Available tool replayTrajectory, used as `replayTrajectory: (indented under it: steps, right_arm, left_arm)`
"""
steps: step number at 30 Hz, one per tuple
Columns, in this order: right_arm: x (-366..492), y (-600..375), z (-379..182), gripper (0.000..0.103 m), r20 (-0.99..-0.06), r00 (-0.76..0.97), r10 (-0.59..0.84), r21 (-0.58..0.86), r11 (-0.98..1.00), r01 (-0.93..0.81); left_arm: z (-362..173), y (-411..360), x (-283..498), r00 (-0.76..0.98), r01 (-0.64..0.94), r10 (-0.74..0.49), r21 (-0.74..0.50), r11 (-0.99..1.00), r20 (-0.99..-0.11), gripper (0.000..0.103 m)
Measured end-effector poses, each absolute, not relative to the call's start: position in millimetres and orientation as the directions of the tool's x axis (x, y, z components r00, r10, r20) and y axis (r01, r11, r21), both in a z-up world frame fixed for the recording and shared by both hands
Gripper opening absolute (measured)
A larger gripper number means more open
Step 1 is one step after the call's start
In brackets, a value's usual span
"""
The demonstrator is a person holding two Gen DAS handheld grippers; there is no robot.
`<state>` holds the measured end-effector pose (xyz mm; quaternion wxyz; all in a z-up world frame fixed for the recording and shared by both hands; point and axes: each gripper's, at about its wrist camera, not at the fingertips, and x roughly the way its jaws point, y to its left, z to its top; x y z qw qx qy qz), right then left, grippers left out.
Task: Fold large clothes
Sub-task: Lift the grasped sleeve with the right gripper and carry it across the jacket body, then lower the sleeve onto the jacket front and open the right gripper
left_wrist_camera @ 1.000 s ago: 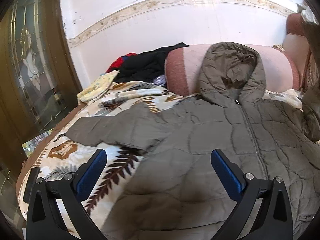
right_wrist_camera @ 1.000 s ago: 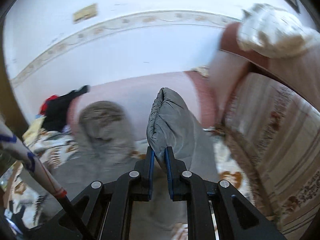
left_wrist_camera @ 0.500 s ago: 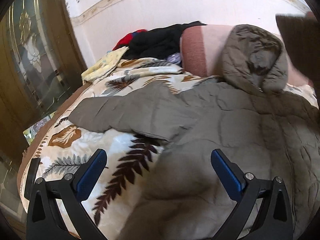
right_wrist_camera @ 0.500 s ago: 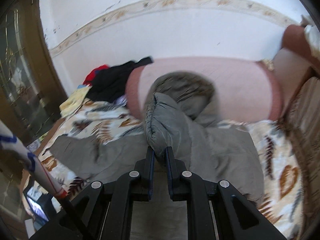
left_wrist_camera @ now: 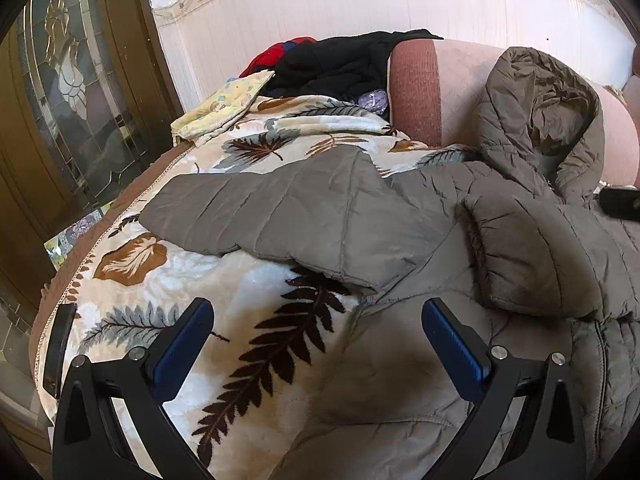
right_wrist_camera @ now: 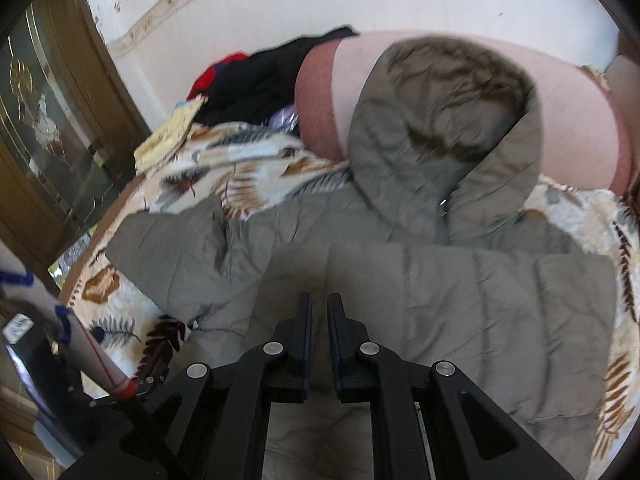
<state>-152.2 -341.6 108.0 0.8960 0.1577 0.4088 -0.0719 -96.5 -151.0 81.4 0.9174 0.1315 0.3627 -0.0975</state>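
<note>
A grey-olive quilted hooded jacket lies front up on a leaf-print blanket. Its hood rests against a pink bolster. One sleeve stretches out to the left. The other sleeve lies folded across the chest; it shows in the right wrist view too. My left gripper is open and empty above the jacket's left side edge. My right gripper has its jaws almost together, hovering over the folded sleeve's cuff end; whether cloth is still between them is hidden.
A pink bolster runs along the back wall. A pile of black and red clothes and a yellow cloth lie at the blanket's far left. A wooden glass door stands left. The blanket edge drops off at the left.
My right gripper carried the right sleeve from the air leftward and down, so it now lies across the jacket's chest. My left gripper tilted down and moved closer to the jacket's left side.
</note>
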Motion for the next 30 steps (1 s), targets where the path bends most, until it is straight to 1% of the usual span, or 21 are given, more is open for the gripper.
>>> replayTrajectory:
  steps: [3, 6, 10, 12, 15, 18, 23, 27, 30]
  right_arm:
    - [-144.7, -336.1, 94.5, 0.009, -0.773, 0.634, 0.012, 0.223, 0.941, 0.253]
    - [-146.9, -346.8, 90.2, 0.009, -0.784, 0.621, -0.022, 0.207, 0.933, 0.294]
    - [-166.9, -389.9, 87.8, 0.009, -0.798, 0.588, -0.129, 0.156, 0.899, 0.409]
    - [-180.2, -416.2, 81.2, 0.009, -0.812, 0.537, -0.230, 0.076, 0.870, 0.487]
    - [-189.0, -442.6, 62.2, 0.009, -0.843, 0.463, -0.275, 0.028, 0.836, 0.548]
    - [-188.2, -449.1, 35.1, 0.009, -0.874, 0.408, -0.265, 0.004, 0.835, 0.550]
    - [-177.7, -444.9, 16.6, 0.009, -0.878, 0.372, -0.299, -0.064, 0.846, 0.529]
    - [-178.6, -433.7, 24.0, 0.009, -0.866, 0.371, -0.335, -0.114, 0.856, 0.504]
    - [-183.4, -417.3, 34.5, 0.016, -0.850, 0.412, -0.329, -0.100, 0.869, 0.485]
  left_arm:
    - [80.3, -150.1, -95.1, 0.715, 0.276, -0.084, 0.170, 0.946, -0.694, 0.103]
    - [79.5, -148.9, -94.3, 0.710, 0.279, -0.092, 0.159, 0.947, -0.698, 0.103]
    - [79.0, -150.4, -94.6, 0.706, 0.286, -0.100, 0.153, 0.946, -0.701, 0.103]
    - [77.8, -154.2, -95.8, 0.704, 0.292, -0.102, 0.155, 0.944, -0.703, 0.103]
    - [75.1, -161.0, -98.5, 0.701, 0.305, -0.106, 0.162, 0.938, -0.706, 0.103]
    - [72.2, -167.9, -102.0, 0.703, 0.318, -0.102, 0.182, 0.930, -0.703, 0.103]
    - [68.9, -173.1, -102.6, 0.702, 0.328, -0.097, 0.200, 0.923, -0.706, 0.103]
    - [69.0, -173.1, -102.3, 0.703, 0.328, -0.096, 0.201, 0.923, -0.705, 0.103]
    - [69.4, -173.4, -102.6, 0.705, 0.327, -0.095, 0.204, 0.923, -0.703, 0.103]
